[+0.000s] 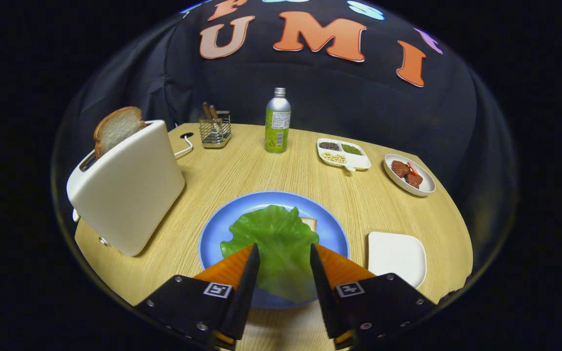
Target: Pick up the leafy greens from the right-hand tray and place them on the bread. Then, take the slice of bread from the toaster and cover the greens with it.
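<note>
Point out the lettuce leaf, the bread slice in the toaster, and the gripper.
lettuce leaf (273, 239), gripper view, middle of the leaf on the blue plate.
bread slice (117, 127), gripper view, its face above the toaster slot.
gripper (285, 256), gripper view, midway between its open fingers, over the leaf.

A round light-wood-grain table (242, 165) stands lit against the booth's dark black cloth wall (339, 97), dim all around.

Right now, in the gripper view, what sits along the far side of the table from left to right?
Toaster with a bread slice in its slot → wire utensil holder → bottle → divided dish → small plate of red-brown pieces. The gripper is open, fingers either side of the greens on the blue plate.
</note>
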`<state>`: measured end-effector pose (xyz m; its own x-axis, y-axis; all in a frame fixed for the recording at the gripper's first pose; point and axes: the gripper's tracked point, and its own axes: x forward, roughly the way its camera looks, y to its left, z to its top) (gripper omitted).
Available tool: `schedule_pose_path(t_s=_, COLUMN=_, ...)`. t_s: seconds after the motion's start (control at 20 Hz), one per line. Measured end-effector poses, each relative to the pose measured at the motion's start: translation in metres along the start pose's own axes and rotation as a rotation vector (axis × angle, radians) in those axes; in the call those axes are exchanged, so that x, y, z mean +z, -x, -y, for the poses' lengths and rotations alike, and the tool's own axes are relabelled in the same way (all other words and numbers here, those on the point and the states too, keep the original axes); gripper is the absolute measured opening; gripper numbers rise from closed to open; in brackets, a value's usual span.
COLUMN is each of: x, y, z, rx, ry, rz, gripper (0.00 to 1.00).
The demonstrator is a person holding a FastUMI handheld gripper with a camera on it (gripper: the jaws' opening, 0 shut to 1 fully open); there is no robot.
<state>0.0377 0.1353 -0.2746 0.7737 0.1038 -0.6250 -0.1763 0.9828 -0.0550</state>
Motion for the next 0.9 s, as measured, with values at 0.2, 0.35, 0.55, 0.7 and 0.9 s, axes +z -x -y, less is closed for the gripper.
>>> schedule_pose_path(t_s=0.2, x=0.033, y=0.02, z=0.003, rx=-0.046, ry=-0.003, rz=0.058, gripper=0.97)
schedule_pose_path(t_s=0.35, x=0.066, y=0.037, z=-0.009, rx=-0.046, ry=-0.017, rz=0.112, gripper=0.98)
schedule_pose_path(t_s=0.55, x=0.115, y=0.056, z=-0.036, rx=-0.041, ry=0.0, rz=0.191, gripper=0.98)
schedule_pose_path(t_s=0.7, x=0.153, y=0.071, z=-0.073, rx=0.017, ry=-0.036, rz=0.247, gripper=0.99)
schedule_pose_path(t_s=0.9, x=0.188, y=0.082, z=-0.118, rx=0.072, ry=-0.02, rz=0.292, gripper=0.98)
